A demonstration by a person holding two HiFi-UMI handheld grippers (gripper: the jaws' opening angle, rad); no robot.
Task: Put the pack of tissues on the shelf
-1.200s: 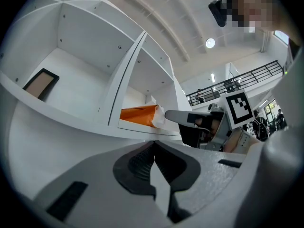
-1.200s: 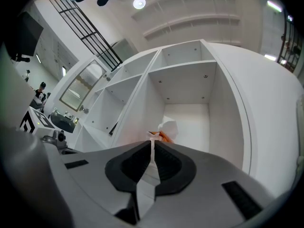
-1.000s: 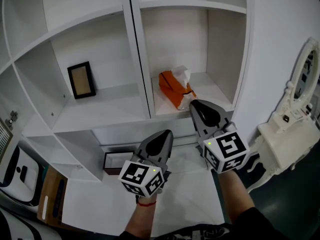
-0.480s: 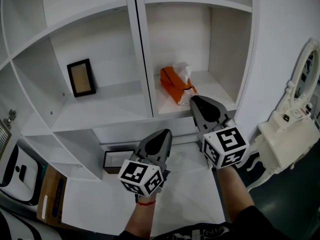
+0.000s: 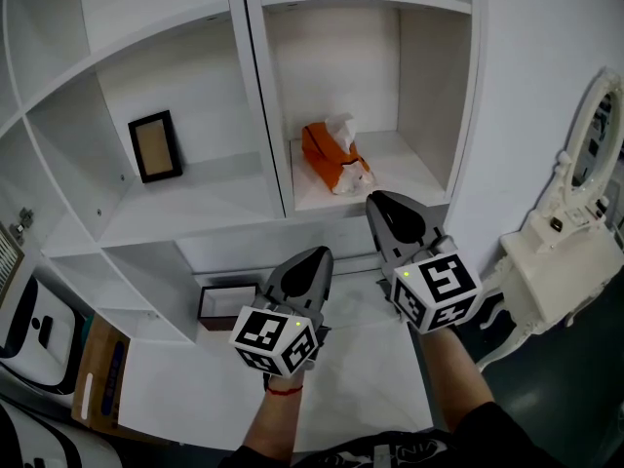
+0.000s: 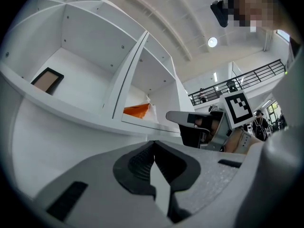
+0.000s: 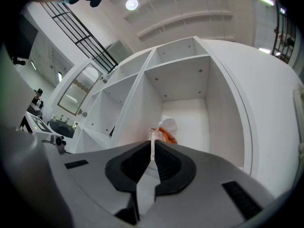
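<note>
The orange pack of tissues (image 5: 330,156), with a white tissue sticking out of its top, lies on the shelf board (image 5: 409,169) of the right-hand compartment, near its left wall. My right gripper (image 5: 382,201) is shut and empty just in front of that board's edge, apart from the pack. Lower and to the left, my left gripper (image 5: 314,254) is also shut with nothing in it. From the left gripper view the pack (image 6: 137,110) shows past the divider, with the right gripper (image 6: 173,116) beside it. The right gripper view has the pack (image 7: 166,132) straight beyond its closed tips (image 7: 152,144).
A dark picture frame (image 5: 155,146) leans in the left compartment. A dark box (image 5: 226,302) sits on the low shelf below. A white ornate dresser with a mirror (image 5: 565,252) stands at the right. A wooden board (image 5: 102,373) and a white appliance (image 5: 34,334) are at the lower left.
The head view has shifted slightly. Both grippers stay about where they were, shut, and the pack lies still on the shelf.
</note>
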